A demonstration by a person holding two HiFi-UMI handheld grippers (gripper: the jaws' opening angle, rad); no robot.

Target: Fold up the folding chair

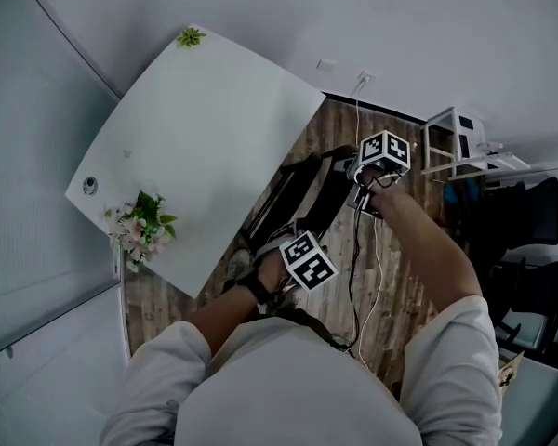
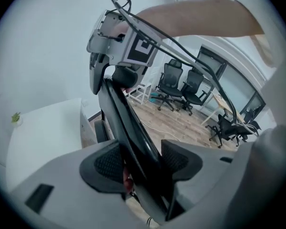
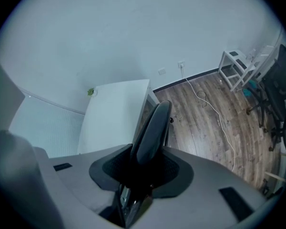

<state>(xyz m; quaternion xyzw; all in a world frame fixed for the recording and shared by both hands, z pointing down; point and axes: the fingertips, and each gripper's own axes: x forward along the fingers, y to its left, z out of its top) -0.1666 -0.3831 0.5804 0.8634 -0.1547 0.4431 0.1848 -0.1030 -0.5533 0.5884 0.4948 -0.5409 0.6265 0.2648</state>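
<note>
- Left gripper (image 2: 142, 162): jaws narrow and clamped on a black edge of the folding chair (image 1: 302, 189). The panel fills the gap between both pads.
- Right gripper (image 3: 144, 166): jaws set close and gripped on a rounded black padded edge of the same chair. It sits at the chair's far upper end in the head view.
- Folding chair: stands on the wood floor (image 1: 418, 277), just beside the long edge of the white table (image 1: 205, 137). Its black parts lie close together in a slim profile. Whether it is fully folded cannot be confirmed.
- Both grippers angle steeply downward, one at each end of the chair.
- Table: carries a bunch of flowers (image 1: 141, 226) at the near edge and a small green plant (image 1: 190, 36) at the far corner.
- Surroundings: a white cable (image 3: 207, 104) trails across the floor. A white rack (image 1: 454, 137) stands by the wall. Black office chairs (image 2: 181, 85) stand well apart from the work.
</note>
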